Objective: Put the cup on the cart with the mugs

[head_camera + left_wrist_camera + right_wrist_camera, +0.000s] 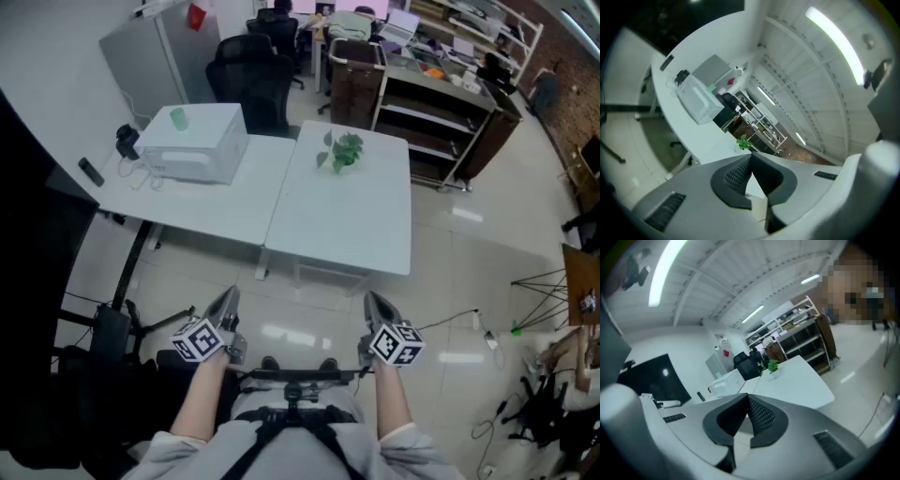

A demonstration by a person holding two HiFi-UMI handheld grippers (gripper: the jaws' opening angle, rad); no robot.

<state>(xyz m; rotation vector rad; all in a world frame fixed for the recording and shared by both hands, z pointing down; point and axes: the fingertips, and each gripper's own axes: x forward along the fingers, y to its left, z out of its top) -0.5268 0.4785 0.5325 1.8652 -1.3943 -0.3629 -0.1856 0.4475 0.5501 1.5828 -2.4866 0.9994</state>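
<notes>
While the green cup stands on the white box at the left end of the white tables, the left gripper and the right gripper hang short of them, each with jaws pressed together on nothing.

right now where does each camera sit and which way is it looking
Head view: on the person's head, looking steeply down over the white tables; both forearms, the left gripper and the right gripper show.
Left gripper view: rides on the left gripper, looking along its shut jaws towards the white box and the plant; only its jaws show.
Right gripper view: rides on the right gripper, looking along its shut jaws across the tables; only its jaws show.
Shared: all three show the plant and the white box.
</notes>
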